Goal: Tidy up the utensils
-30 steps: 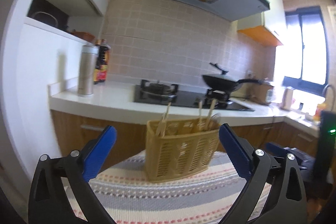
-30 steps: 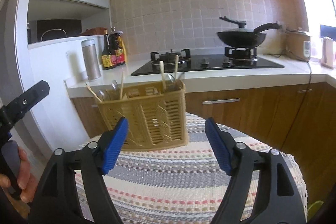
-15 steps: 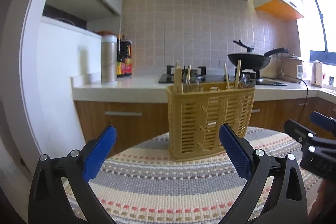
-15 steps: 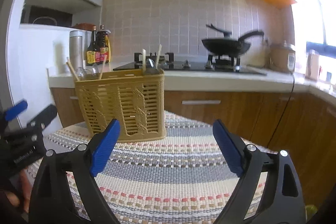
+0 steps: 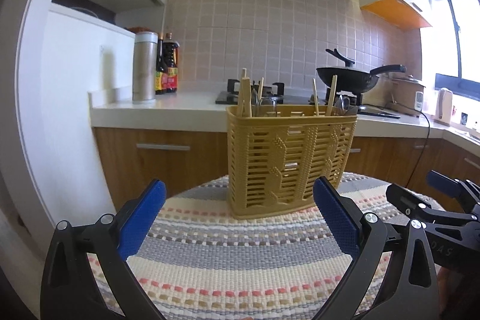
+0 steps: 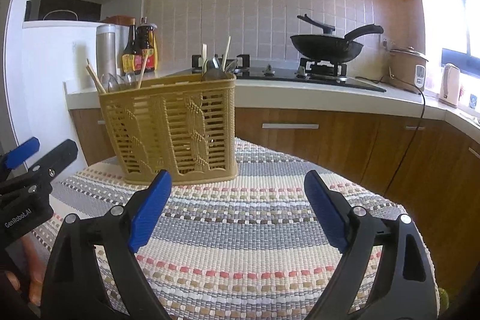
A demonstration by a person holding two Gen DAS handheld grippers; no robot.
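Observation:
A yellow slotted utensil basket stands upright on a round table covered with a striped woven cloth. Wooden chopsticks and metal spoons stick up from compartments at both ends. My left gripper faces the basket's long side from a short way off, open and empty. My right gripper is open wide and empty, just right of the basket's near corner. Each gripper shows at the edge of the other's view, the right one and the left one.
Behind the table runs a white counter over wooden cabinets. It carries a steel flask, sauce bottles, a gas hob with a black wok, a rice cooker and a kettle. A white wall stands at the left.
Both grippers have come down toward the table and tipped more level, so the basket looms larger and higher in each view. The right gripper's jaws have spread wider. The left gripper stays open.

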